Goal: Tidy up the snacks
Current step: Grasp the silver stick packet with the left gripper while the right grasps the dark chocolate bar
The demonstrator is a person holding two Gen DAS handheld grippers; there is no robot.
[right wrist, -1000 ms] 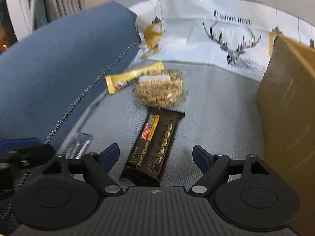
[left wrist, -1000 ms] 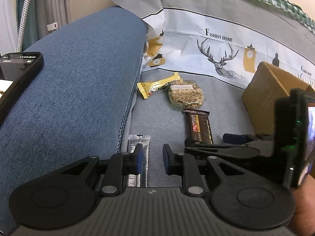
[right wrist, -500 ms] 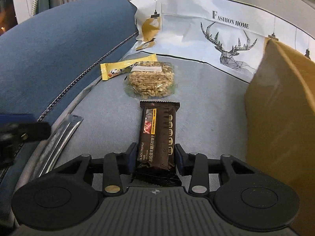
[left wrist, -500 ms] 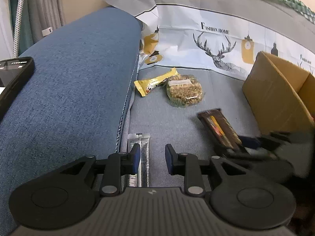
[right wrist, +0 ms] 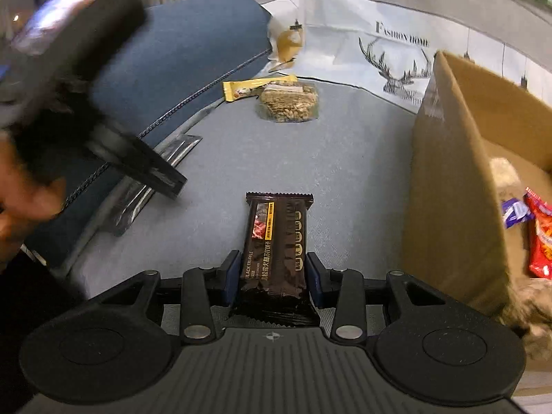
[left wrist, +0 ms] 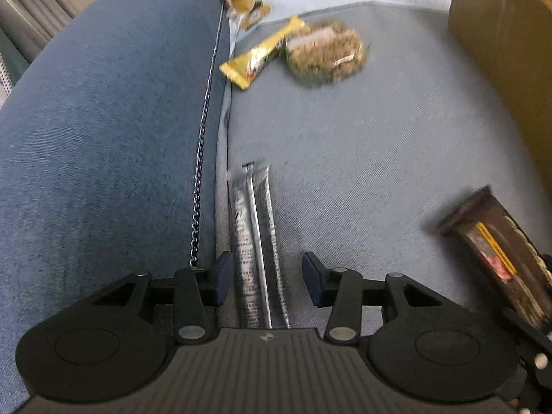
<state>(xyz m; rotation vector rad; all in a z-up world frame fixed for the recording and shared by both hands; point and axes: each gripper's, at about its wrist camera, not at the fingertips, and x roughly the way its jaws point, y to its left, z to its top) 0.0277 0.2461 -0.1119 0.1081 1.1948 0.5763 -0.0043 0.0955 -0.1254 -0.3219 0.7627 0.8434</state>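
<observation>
My right gripper [right wrist: 272,277] is shut on a dark brown snack bar [right wrist: 276,248] and holds it above the grey sofa seat; the bar also shows at the right of the left wrist view [left wrist: 496,252]. My left gripper [left wrist: 264,276] is open and low over a silver twin-stick packet [left wrist: 253,241], which lies between its fingers beside the blue cushion. The packet also shows in the right wrist view [right wrist: 145,189]. A yellow bar [left wrist: 262,53] and a clear pack of oat cakes [left wrist: 324,53] lie farther back on the seat.
A cardboard box [right wrist: 459,172] stands on the right, with red and purple snack packs [right wrist: 538,231] inside. A blue cushion [left wrist: 103,120] borders the left. A deer-print cloth [right wrist: 396,55] covers the sofa back. The seat [left wrist: 362,158] between packet and box is bare.
My right gripper has lifted the brown bar and carried it right, toward the box. My left gripper has opened wider and dropped forward over the silver packet.
</observation>
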